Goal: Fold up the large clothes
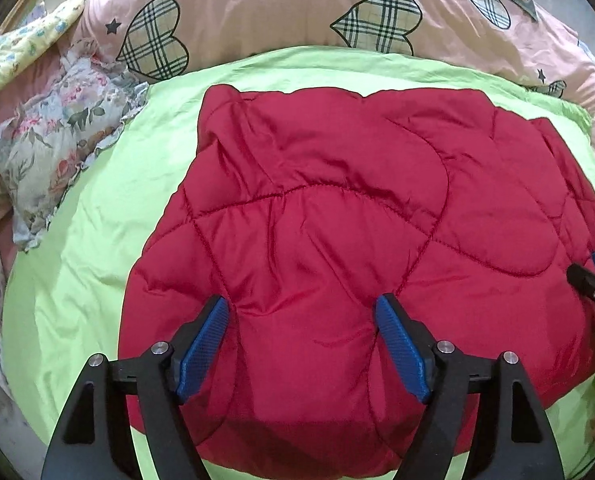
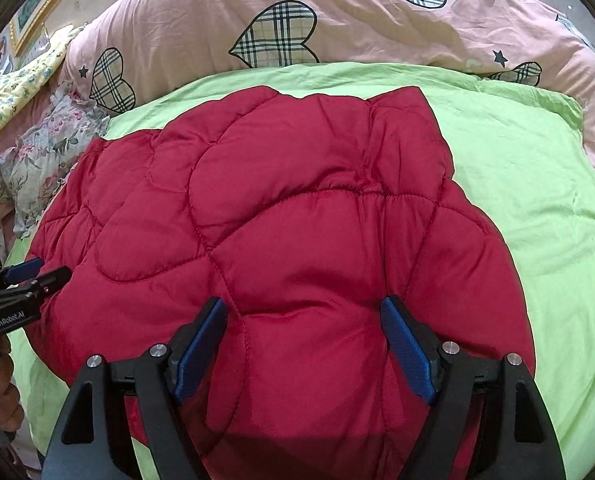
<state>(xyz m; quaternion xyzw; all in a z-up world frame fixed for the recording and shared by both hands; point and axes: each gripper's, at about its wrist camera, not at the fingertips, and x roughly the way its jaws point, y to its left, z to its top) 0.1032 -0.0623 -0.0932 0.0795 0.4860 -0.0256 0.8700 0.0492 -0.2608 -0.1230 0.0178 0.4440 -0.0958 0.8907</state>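
A red quilted puffer jacket [image 1: 337, 208] lies folded in a compact bundle on a light green sheet [image 1: 97, 208]; it also shows in the right wrist view [image 2: 289, 216]. My left gripper [image 1: 301, 308] is open, its blue pads [image 1: 203, 348] spread over the jacket's near left part, holding nothing. My right gripper [image 2: 303, 308] is open over the jacket's near right part, its pads [image 2: 407, 348] apart and empty. The right gripper's tip [image 1: 591, 280] shows at the right edge of the left wrist view. The left gripper [image 2: 37, 270] shows at the left edge of the right wrist view.
A pink duvet with plaid hearts [image 1: 297, 4] lies bunched behind the green sheet [image 2: 537, 200]. A floral pillow [image 1: 57, 132] and a yellow patterned cloth [image 1: 25, 40] lie at the far left. A framed picture [image 2: 37, 8] hangs at top left.
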